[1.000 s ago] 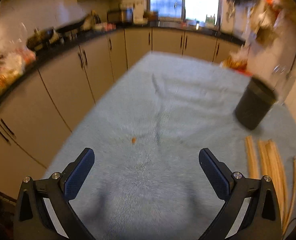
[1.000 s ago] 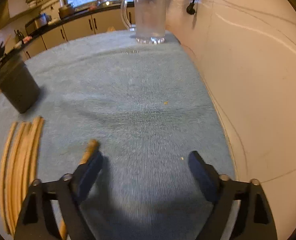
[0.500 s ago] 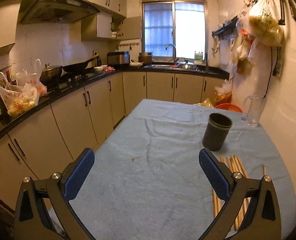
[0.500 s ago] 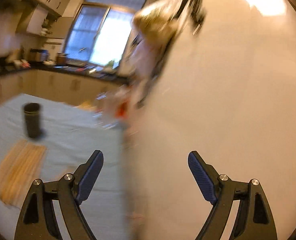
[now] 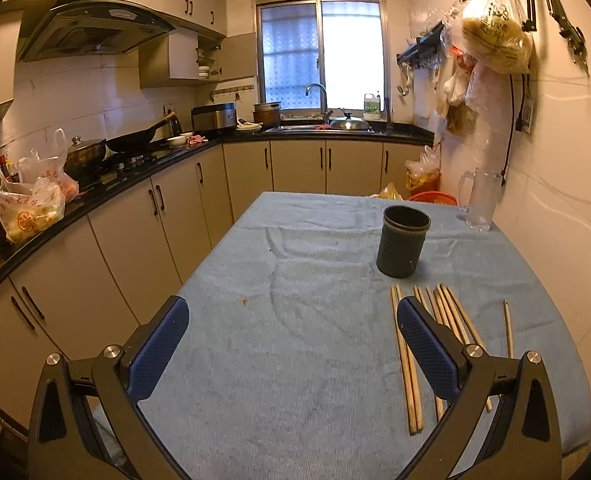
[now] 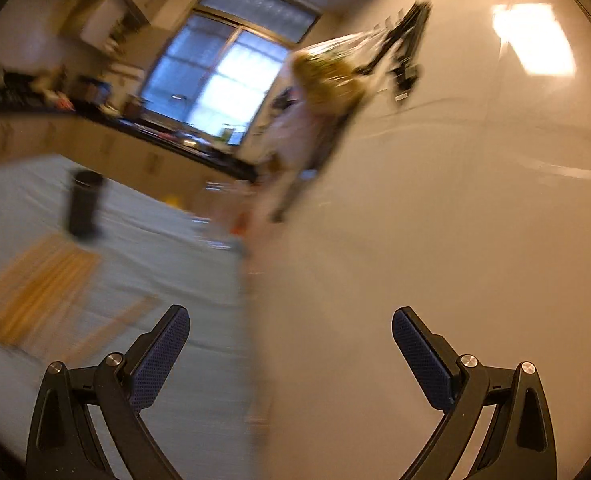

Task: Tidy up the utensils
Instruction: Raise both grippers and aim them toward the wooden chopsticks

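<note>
Both grippers wide and empty — chopsticks not yet picked up

The left gripper [image 5: 291, 344] hangs above the blue cloth [image 5: 295, 360], jaws spread wide; the right gripper [image 6: 287, 344], equally wide, faces the wall in a blurred view. The chopsticks [image 5: 435, 328] lie loose just short of the dark holder cup [image 5: 402, 241], one stray stick [image 5: 507, 328] apart on the right. Risks, as I judge them: thin sticks rolling or scissoring out of a pinch — or a knock tipping the upright cup.
</note>
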Demonstrator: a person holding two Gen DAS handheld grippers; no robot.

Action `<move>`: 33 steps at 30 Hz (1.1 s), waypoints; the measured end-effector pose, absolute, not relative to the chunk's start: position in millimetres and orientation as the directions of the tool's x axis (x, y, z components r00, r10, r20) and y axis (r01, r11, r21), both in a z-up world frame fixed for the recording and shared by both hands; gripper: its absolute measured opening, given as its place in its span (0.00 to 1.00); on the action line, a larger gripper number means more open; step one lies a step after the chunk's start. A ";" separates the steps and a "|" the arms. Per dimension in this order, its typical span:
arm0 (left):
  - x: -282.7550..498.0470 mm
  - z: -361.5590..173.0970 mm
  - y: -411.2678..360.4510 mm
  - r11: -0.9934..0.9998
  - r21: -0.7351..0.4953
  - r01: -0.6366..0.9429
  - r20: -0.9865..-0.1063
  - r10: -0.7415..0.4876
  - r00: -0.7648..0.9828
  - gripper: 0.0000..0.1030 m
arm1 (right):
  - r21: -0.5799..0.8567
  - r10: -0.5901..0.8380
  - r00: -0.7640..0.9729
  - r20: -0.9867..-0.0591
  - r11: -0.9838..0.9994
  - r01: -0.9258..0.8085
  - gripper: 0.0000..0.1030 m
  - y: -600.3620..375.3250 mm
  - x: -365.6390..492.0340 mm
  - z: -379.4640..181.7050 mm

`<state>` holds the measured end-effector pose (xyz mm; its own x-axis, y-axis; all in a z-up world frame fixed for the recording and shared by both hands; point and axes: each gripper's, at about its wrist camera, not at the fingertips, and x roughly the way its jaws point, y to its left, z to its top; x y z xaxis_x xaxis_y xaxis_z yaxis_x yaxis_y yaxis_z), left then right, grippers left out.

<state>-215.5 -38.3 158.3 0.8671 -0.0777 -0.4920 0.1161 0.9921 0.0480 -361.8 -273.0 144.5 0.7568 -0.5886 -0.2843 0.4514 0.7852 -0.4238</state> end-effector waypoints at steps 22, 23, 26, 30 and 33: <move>-167.4 99.3 -54.4 0.981 0.056 0.185 -0.657 -0.103 0.747 1.00 | -0.148 -0.299 0.787 -0.540 0.954 0.261 0.96 -232.8 -247.0 96.6; -165.8 97.4 -55.3 0.981 0.057 0.187 -0.662 -0.103 0.743 1.00 | -0.146 -0.302 0.784 -0.543 0.953 0.266 0.96 -234.9 -246.0 95.9; -162.6 93.0 -56.5 0.980 0.060 0.190 -0.671 -0.102 0.734 1.00 | -0.140 -0.303 0.775 -0.554 0.952 0.272 0.96 -240.0 -244.7 95.6; -158.3 87.4 -57.5 0.980 0.057 0.191 -0.685 -0.101 0.722 1.00 | -0.134 -0.297 0.767 -0.569 0.953 0.271 0.96 -243.2 -242.2 92.2; -156.0 83.9 -57.7 0.980 0.054 0.192 -0.697 -0.101 0.710 1.00 | -0.136 -0.294 0.764 -0.575 0.955 0.265 0.96 -243.3 -240.8 90.4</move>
